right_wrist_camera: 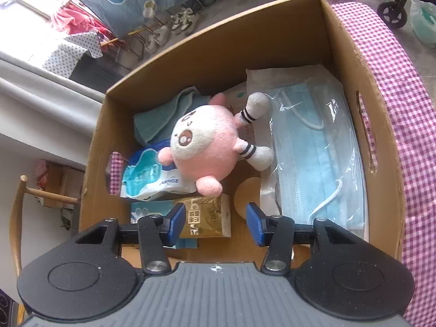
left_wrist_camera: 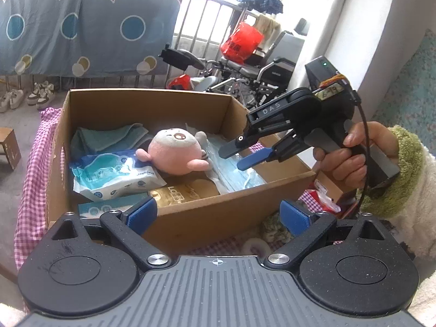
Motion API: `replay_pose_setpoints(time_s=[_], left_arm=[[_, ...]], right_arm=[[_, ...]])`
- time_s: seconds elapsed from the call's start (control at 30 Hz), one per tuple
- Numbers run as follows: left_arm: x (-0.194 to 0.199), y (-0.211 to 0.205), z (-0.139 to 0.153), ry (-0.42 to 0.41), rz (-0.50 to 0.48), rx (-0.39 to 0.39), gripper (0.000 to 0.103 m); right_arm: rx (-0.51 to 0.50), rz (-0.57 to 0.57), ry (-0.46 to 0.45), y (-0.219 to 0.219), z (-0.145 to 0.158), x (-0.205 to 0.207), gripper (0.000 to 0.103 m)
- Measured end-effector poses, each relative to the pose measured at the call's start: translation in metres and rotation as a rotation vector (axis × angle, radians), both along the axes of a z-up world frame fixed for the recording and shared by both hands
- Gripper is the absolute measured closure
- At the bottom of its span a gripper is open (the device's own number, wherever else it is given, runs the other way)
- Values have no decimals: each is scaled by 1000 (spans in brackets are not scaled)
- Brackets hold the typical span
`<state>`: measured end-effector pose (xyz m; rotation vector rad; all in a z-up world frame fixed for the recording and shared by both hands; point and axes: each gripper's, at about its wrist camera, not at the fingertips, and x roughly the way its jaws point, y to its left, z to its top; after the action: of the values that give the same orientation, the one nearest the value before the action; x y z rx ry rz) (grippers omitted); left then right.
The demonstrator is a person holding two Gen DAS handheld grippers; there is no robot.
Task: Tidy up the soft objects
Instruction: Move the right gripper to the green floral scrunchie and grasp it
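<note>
Cardboard box [right_wrist_camera: 343,54] sits open on a pink-and-white checked cloth [right_wrist_camera: 403,109], and the soft things lie inside it. A pink plush toy [right_wrist_camera: 201,150] with a white face and grey striped feet rests near the middle, lying partly on a white-and-blue wipes pack [right_wrist_camera: 147,179] and touching a folded teal towel [right_wrist_camera: 160,117] behind it. Beside the toy, along one wall of the box, lies a clear bag of blue face masks [right_wrist_camera: 316,158], its ear loops showing through the plastic. A gold carton [right_wrist_camera: 207,215] lies on the box floor at the near edge, just next to a small blue-and-white packet [right_wrist_camera: 147,212].

The right gripper [right_wrist_camera: 215,220] hangs over the box interior with its blue-padded fingers [right_wrist_camera: 174,220] apart and nothing between them — the gold carton shows in the gap below. From the left wrist view the same gripper [left_wrist_camera: 239,155] reaches in over the box's side wall above the masks, held by a hand [left_wrist_camera: 351,152] in a green-cuffed fuzzy sleeve.

The left gripper [left_wrist_camera: 218,215] sits outside the box, at its near wall, fingers [left_wrist_camera: 141,212] spread wide and empty. Just beside its right finger, on the checked cloth, lies a greenish knitted item [left_wrist_camera: 272,229] with a pale ring-shaped piece [left_wrist_camera: 254,246] — too hidden to name.
</note>
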<state>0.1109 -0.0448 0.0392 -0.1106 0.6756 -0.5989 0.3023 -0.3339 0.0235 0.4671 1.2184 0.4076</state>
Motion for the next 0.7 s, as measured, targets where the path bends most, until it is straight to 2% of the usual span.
replay_pose_setpoints(time_s=[0.13, 0.27, 0.33, 0.53, 0.7], left_arm=[[-8, -16, -1, 4, -44, 26, 6], [-14, -44, -7, 12, -126, 77, 5], [-16, -60, -12, 23, -175, 98, 6], [-20, -112, -33, 40, -294, 200, 6], [-13, -145, -52, 44, -350, 269, 7]], right_arm=[[84, -30, -64, -16, 17, -32, 51], [153, -73, -149, -33, 27, -78, 42], [163, -104, -194, -45, 27, -102, 41], [133, -239, -261, -76, 2, -161, 39], [79, -313, -294, -93, -27, -181, 39]])
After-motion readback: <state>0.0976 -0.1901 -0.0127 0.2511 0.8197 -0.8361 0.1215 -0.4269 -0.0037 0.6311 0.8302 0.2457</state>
